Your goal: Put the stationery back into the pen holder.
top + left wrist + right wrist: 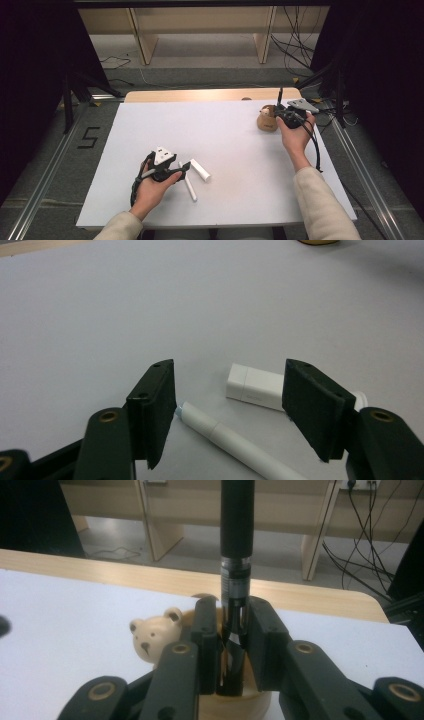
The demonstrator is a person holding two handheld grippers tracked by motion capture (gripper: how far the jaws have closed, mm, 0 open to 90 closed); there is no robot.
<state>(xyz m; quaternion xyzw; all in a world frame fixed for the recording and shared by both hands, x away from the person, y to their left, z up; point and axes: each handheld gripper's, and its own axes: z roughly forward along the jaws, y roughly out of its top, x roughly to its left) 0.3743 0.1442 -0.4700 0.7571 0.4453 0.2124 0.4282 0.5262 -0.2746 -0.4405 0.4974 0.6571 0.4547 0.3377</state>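
White pen (pixel 235 445) is seen between the open jaws of the left hand-held gripper (pixel 227 410), its long axis running from 10 to 4 o'clock on the surface (pixel 225 145); nothing is gripped. A cap (pixel 255 387) lies just beyond. The right hand-held gripper (pixel 232 645) is clamped on a black pen (pixel 236 540) over the bear holder (pixel 155 635).

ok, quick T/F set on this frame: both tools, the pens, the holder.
1. The right tool grips a black pen. True.
2. The left tool is shut on the white pen. False: its jaws stand open around it.
3. The black pen stands upright at the bear holder. True.
4. The white cap is on its pen. False: it lies beside it.
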